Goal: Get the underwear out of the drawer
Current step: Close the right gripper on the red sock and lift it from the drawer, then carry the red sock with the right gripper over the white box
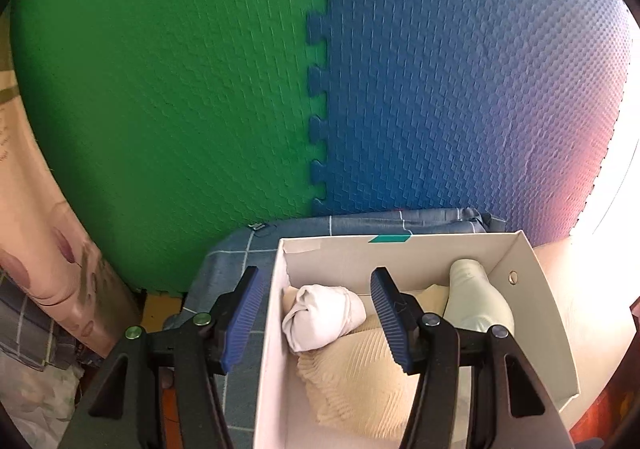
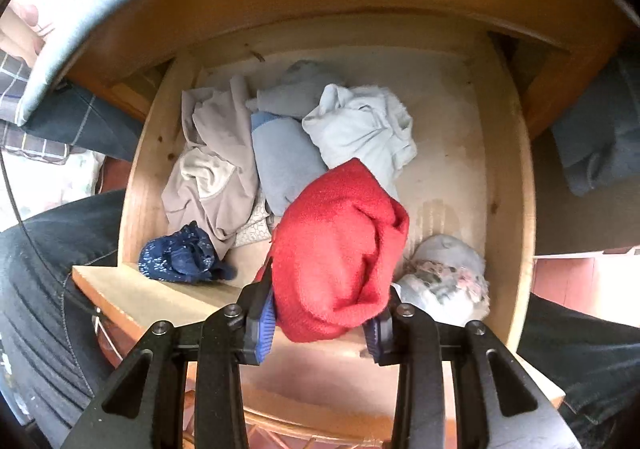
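In the right wrist view my right gripper [image 2: 320, 319] is shut on a red piece of underwear [image 2: 340, 245] and holds it above the open wooden drawer [image 2: 508, 177]. In the drawer lie a beige garment [image 2: 216, 157], light blue pieces [image 2: 284, 161], a pale white-blue piece [image 2: 360, 125], a navy patterned piece [image 2: 180, 255] and a floral grey piece [image 2: 448, 277]. In the left wrist view my left gripper [image 1: 316, 317] is open and empty over a white cardboard box [image 1: 540, 297] that holds a white rolled piece [image 1: 320, 317], a cream knit piece [image 1: 360, 381] and a pale green piece [image 1: 476, 297].
The box rests on a blue checked cloth [image 1: 236, 257]. Green [image 1: 160, 89] and blue [image 1: 460, 89] foam mats cover the floor behind it. The person's jeans-clad legs [image 2: 48, 269] flank the drawer. A dark folded cloth [image 2: 596, 145] lies to the drawer's right.
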The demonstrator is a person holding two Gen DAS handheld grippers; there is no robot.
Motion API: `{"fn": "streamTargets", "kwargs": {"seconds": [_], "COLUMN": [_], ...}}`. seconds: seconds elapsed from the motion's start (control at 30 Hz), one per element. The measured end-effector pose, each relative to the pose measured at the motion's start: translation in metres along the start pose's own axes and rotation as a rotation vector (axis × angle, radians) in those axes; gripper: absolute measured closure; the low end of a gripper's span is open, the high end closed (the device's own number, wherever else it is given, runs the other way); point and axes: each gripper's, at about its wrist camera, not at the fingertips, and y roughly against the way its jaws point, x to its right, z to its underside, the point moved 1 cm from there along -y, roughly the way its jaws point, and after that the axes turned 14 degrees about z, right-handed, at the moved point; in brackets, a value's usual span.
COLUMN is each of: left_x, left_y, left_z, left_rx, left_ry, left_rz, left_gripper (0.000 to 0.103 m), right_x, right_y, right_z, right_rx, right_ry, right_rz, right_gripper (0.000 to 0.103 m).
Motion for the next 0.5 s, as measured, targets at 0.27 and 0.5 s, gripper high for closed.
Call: {"fn": "streamTargets", "kwargs": {"seconds": [0.27,0.5], "left_x": [0.005,0.001], "left_y": [0.036,0.063], "left_z": [0.006,0.019], "left_rx": [0.042,0.088], "left_ry": [-0.022,-0.007], "left_rz": [-0.021,-0.017], "left_gripper": [0.045,0.042], "right_x": [0.003,0.018], "right_y": [0.044,0.123], "right_z": [0.012,0.016], "right_rx": [0.082,0.234], "right_ry": [-0.017,-0.02], "right_rz": [0.012,0.018], "right_gripper": [0.07,0.07]}}
